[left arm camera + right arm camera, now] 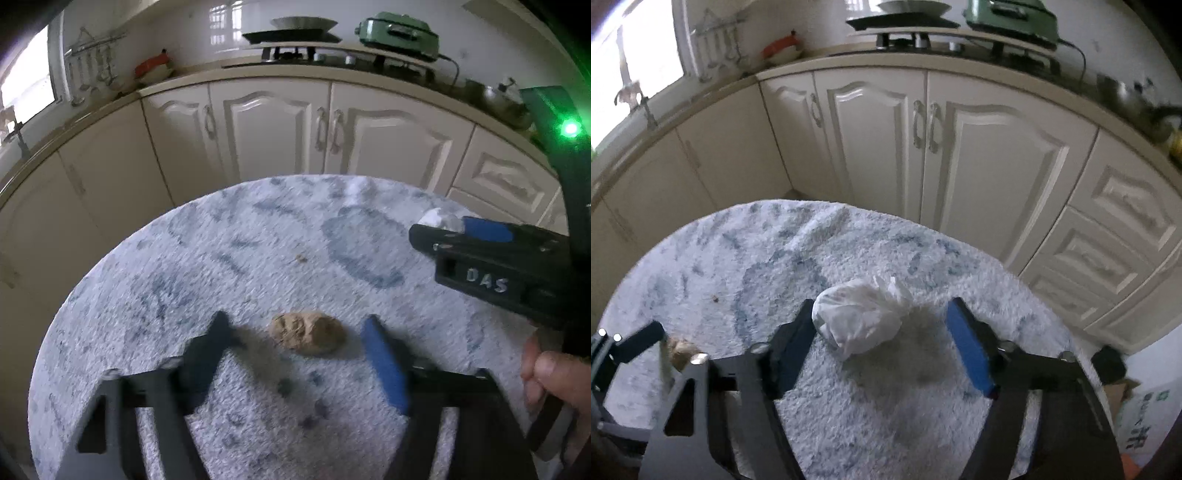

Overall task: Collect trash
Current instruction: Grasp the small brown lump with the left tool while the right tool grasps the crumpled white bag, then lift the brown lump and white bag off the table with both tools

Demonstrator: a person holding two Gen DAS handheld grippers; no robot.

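Nearest the left wrist camera, the left gripper [299,332] is spread wide above the round worktop [184,280], which is covered with a white and blue-grey fluffy cloth. A crumpled brown paper ball [308,333] lies on the cloth between the two fingers, closer to the blue-padded one, touching neither. Beyond it, toward the middle of the worktop, sits a tiny brown crumb [301,258]. Off to the right side, the right gripper [447,227] reaches in over the worktop, and a hand [554,384] grips its handle near the near right edge.

From the right wrist view, the right gripper [881,319] is also spread wide. A scrunched white plastic bag [860,317] rests on the cloth between its fingers, pressed against or just beside the dark left finger and apart from the blue pad. Part of the left gripper [646,339] shows by the near left edge, with the brown paper ball [681,350] beside its tip.

Past the far edge of the worktop stand cream cabinet doors [879,147]. Above them, a stove [291,51] carries a dark pan with a pale dish on top, and a green appliance [399,35] sits to its right.
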